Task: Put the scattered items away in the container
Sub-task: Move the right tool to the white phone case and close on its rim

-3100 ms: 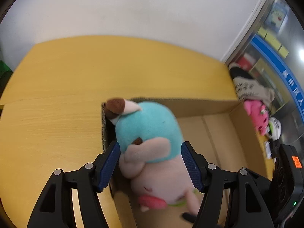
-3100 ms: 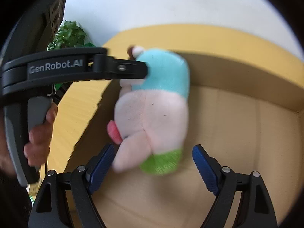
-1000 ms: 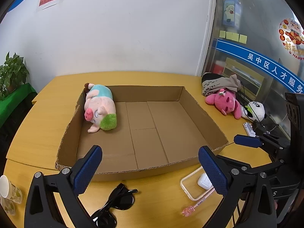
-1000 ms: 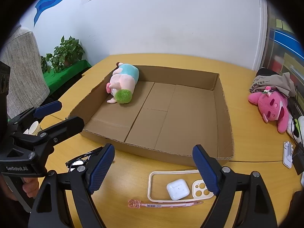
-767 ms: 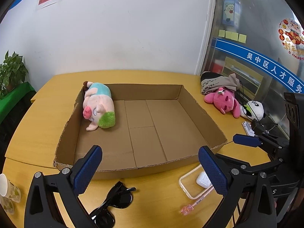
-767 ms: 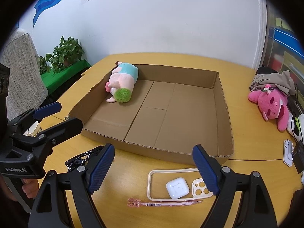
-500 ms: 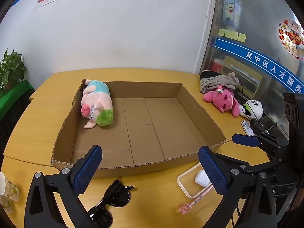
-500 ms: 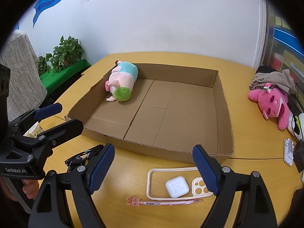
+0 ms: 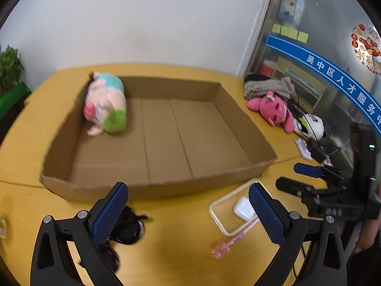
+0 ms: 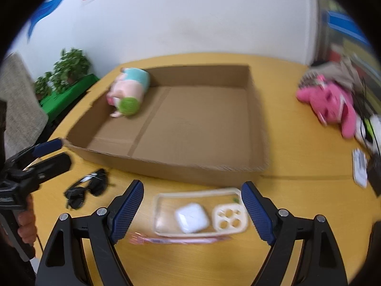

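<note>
A shallow cardboard box (image 9: pixel 152 186) (image 10: pixel 166 164) lies on the yellow table with a pig plush (image 9: pixel 104 104) (image 10: pixel 129 90) in its far left corner. In front of the box lie black sunglasses (image 9: pixel 126 226) (image 10: pixel 87 188), a clear phone case (image 9: pixel 226 214) (image 10: pixel 200 212) with a white earbud case (image 9: pixel 244 211) (image 10: pixel 191 217) on it, and a pink pen (image 9: pixel 233 240) (image 10: pixel 176 239). My left gripper (image 9: pixel 188 217) is open and empty above the sunglasses. My right gripper (image 10: pixel 193 214) is open and empty around the phone case.
A pink plush (image 9: pixel 273 112) (image 10: pixel 331 104), a panda plush (image 9: pixel 312 124) and a grey cloth (image 9: pixel 269 85) lie at the table's right side by a glass wall. Potted plants (image 10: pixel 64 74) stand at the left. A paper cup (image 9: pixel 2 224) is at the left edge.
Both grippers have dropped lower and closer to the items in front of the box. The right gripper has moved over the phone case. The pig plush was let go in the box earlier.
</note>
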The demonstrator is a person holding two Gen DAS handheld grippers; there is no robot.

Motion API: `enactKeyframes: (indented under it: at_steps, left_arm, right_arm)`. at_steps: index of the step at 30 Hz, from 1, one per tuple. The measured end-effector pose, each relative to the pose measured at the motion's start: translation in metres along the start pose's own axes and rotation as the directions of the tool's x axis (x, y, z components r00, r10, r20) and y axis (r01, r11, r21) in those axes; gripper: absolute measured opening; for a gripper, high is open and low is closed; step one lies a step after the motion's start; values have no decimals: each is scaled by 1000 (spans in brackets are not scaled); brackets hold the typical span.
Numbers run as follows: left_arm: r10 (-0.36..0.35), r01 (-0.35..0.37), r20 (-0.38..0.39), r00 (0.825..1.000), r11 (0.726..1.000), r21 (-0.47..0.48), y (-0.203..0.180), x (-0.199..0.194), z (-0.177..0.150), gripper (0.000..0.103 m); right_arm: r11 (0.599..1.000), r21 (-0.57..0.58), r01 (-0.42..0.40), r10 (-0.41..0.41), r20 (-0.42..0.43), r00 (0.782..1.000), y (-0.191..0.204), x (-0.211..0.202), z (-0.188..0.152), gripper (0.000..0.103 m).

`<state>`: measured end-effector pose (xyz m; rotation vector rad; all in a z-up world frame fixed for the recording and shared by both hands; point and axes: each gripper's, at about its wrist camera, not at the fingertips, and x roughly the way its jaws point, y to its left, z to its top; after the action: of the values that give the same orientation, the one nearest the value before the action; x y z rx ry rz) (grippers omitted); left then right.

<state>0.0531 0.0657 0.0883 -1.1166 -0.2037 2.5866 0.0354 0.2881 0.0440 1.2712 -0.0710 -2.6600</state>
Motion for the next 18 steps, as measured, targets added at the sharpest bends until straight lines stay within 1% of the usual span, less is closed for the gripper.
enactKeyframes:
  at_steps: [4,6,8,10,12,15,16,17,18]
  left_arm:
    - [-42,41,-70,997,999,-23,-7,22,-9,103]
    - [-64,60,-110,992,997,-44,-10,33,-14,102]
    - [-79,71,-151,985,996,-58,-14,46,-19,101]
    - [-87,74,-192,978,995,-73,-19,58,-25,96]
    - [-101,82,-236,967,993,-91,-23,71,-31,92]
    - [-116,89,-284,952,990,-107,-29,89,-38,83]
    - [-125,95,-301,946,989,-114,-32,94,-40,78]
    - [-134,101,-316,939,988,-118,-33,99,-42,75]
    - [-140,104,-332,933,987,-121,-35,104,-44,69]
  right_arm:
    - [998,42,48,-44,-86,995,-35,26,-16,85]
    - [997,57,50,-42,-131,990,-48,40,-24,85]
    - [997,56,58,-49,-158,986,-54,51,-29,85]
    - [996,55,64,-53,-180,982,-59,59,-34,85]
    - [997,60,50,-38,-193,981,-62,66,-37,84]
    - [999,28,41,-34,-198,980,-59,72,-35,78]
    - [999,18,37,-32,-203,979,-58,74,-35,72]
    - [999,10,32,-29,-211,977,-58,77,-34,65]
    - [1000,3,30,-28,-222,975,-58,80,-34,61]
